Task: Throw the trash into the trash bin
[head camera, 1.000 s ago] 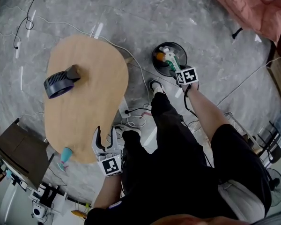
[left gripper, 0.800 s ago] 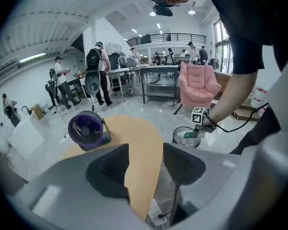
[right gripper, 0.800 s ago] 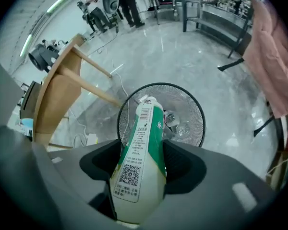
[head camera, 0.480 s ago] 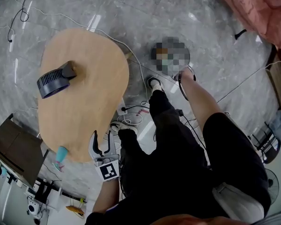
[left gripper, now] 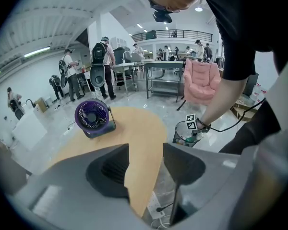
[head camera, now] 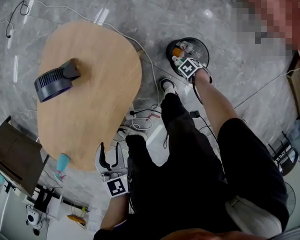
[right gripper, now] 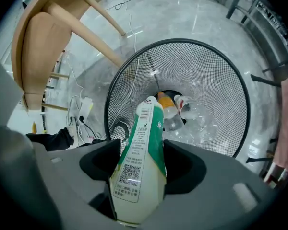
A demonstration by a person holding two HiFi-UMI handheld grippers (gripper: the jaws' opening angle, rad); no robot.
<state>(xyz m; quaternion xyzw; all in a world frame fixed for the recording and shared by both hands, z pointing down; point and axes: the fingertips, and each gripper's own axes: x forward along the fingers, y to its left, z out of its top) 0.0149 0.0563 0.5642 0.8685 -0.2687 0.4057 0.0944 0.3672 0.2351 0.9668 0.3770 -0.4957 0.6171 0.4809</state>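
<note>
In the right gripper view, my right gripper (right gripper: 137, 159) is shut on a white and green bottle (right gripper: 140, 163), which points steeply down into a black mesh trash bin (right gripper: 221, 75). The bin holds an orange-capped bottle (right gripper: 166, 105) and clear plastic bottles (right gripper: 194, 116). The head view shows that gripper (head camera: 186, 64) right over the bin (head camera: 202, 45) on the floor. My left gripper (head camera: 110, 153) hangs open and empty by the near edge of the wooden table (head camera: 100, 94). Nothing lies between its jaws (left gripper: 146, 164).
A small dark fan (head camera: 54, 80) lies on the table, and a teal cup (head camera: 63, 162) is at its near edge. A power strip and cables (head camera: 140, 120) lie on the floor beside the person's legs. A table leg (right gripper: 86, 30) slants close to the bin.
My right gripper has sunk toward the bin's mouth with the bottle and has rolled. The left gripper has drifted a little along the table's near edge, still open.
</note>
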